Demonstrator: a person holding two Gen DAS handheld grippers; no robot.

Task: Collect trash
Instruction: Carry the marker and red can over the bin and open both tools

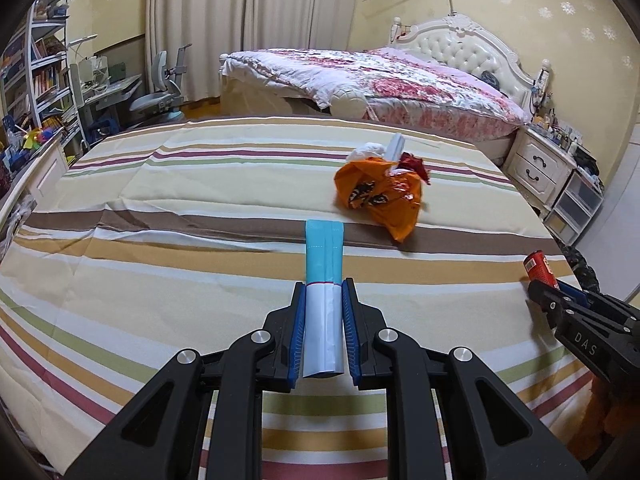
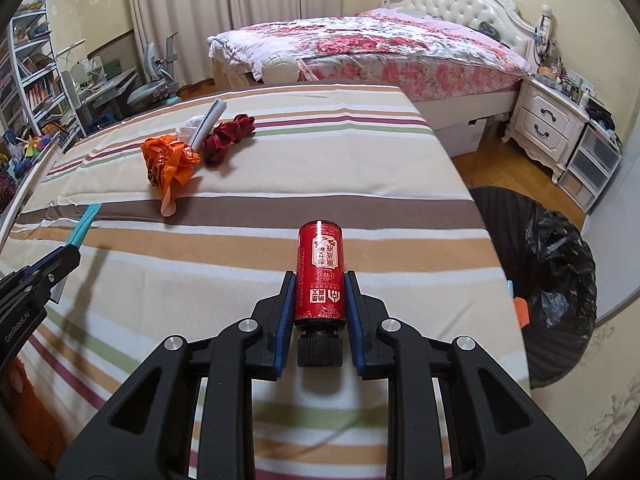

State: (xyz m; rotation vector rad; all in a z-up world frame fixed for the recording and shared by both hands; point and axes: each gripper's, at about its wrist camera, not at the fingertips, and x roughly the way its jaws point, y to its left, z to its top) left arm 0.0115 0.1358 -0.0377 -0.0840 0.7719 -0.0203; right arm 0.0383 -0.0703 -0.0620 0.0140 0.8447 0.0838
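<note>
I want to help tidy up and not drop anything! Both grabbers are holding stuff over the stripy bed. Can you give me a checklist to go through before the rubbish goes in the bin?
1. Left gripper shut on the blue and white packet: ok.
2. Right gripper shut on the red bottle, cap toward the camera: ok.
3. Bin with black bag in sight, beside the bed on the right: ok.
4. Bin mouth open with room inside: cannot tell, only its side and bag show.
5. Bed cleared of trash: not ok; the orange bag, dark red wrapper and white roll are on the striped sheet.
</note>
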